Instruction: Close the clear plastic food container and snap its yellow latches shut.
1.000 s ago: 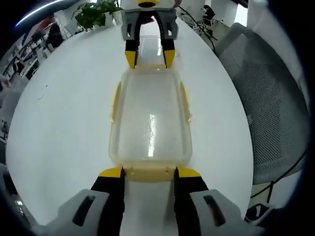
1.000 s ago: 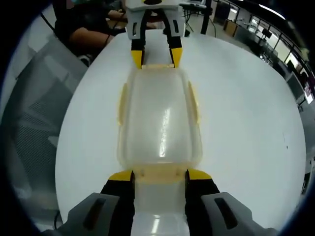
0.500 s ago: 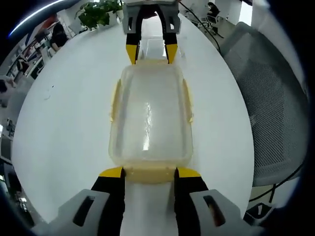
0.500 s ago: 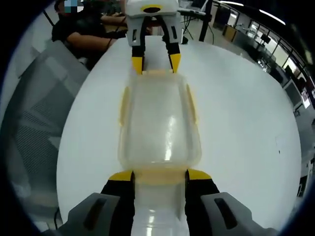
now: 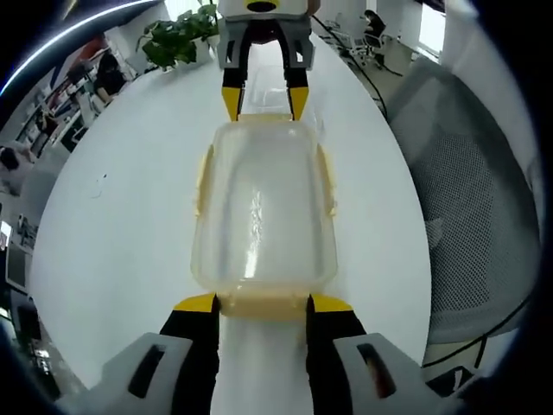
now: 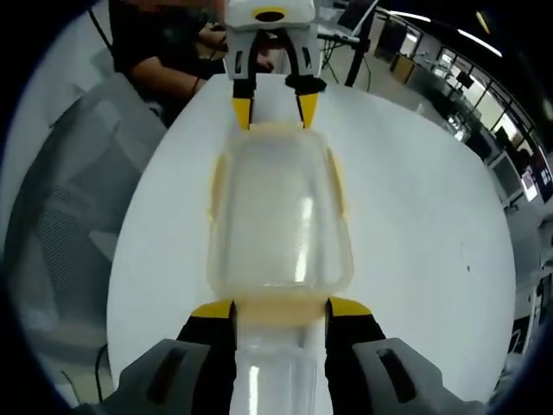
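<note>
While no brand, label or legible writing is visible on any item, the following is noted. Clear plastic container [image 5: 262,212] sits lid-on, lengthwise between the two claws, on a white surface [image 5: 121,216]. Left claw [image 5: 262,303]: yellow-tipped jaws set narrow, straddling the yellow end latch [image 5: 263,304] at the near short end; jaws appear to touch the latch edges. Right claw [image 6: 279,309]: same arrangement at the opp. end, jaws narrow either side of that end's yellow latch [image 6: 280,308]. Each claw also seen from the other's view at the far end of the container: right claw at top of left gripper view [image 5: 262,102], left claw at top of right gripper view [image 6: 275,111]. Side latches, pale yellow, lie along both long sides [image 5: 204,177] [image 5: 326,177], appear folded against the walls; whether fully snapped, cannot tell. Container interior appears empty, w/ glare on lid. Grey mesh chair [image 5: 471,199] beside surface. Potted plant [image 5: 177,35] at far edge. Seated person in dark clothing [image 6: 160,52] near surface edge, right gripper view.
</note>
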A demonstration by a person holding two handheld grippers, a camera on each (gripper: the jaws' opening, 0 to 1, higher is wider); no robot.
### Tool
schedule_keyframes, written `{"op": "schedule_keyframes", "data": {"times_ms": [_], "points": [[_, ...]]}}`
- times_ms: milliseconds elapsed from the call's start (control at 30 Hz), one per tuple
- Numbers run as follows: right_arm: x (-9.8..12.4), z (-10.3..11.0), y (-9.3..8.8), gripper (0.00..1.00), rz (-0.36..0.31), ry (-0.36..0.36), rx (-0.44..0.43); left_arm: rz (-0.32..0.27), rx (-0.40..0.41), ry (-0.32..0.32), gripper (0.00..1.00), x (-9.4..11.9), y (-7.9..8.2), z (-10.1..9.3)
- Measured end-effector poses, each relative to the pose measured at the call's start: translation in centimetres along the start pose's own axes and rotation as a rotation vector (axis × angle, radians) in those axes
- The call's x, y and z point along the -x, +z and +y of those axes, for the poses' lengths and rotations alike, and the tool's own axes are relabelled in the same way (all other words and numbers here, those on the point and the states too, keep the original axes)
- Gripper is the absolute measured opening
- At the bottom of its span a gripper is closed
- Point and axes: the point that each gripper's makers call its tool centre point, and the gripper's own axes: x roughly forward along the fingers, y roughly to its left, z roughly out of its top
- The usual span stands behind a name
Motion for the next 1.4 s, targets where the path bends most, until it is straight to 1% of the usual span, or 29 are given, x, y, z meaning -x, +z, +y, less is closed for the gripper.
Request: {"op": "schedule_keyframes", "data": {"times_ms": [67, 267, 367, 633, 767, 1067, 1400], "points": [[0.4, 0.0, -0.3, 0.38, -0.001, -0.004, 0.0, -0.016, -0.001, -0.006, 0.38, 0.3, 0.7, 0.1], [1.8, 0.2, -0.9, 0.38, -0.004, -0.017, -0.005, -0.02, -0.022, 0.005, 0.38, 0.6, 2.0, 0.0], [2.2, 0.2, -1.3, 0.38, 0.004, -0.023, 0.001, -0.035, -0.015, 0.005, 0.38, 0.8, 2.7, -0.2], [3.6, 0.4, -2.2, 0.38, 0.002, -0.036, 0.006, -0.046, -0.022, 0.016, 0.38, 0.8, 4.2, -0.3], [4.0, 0.6, -2.7, 0.38, -0.006, -0.04, 0.007, -0.05, -0.027, 0.018, 0.38, 0.5, 4.9, -0.4], [5.1, 0.9, -4.7, 0.39, -0.01, -0.053, -0.014, -0.059, -0.049, 0.016, 0.38, 0.2, 7.2, -0.4], [6.4, 1.4, -7.0, 0.38, -0.017, -0.058, -0.036, -0.088, -0.06, 0.008, 0.38, -0.9, 9.7, -0.8]]}}
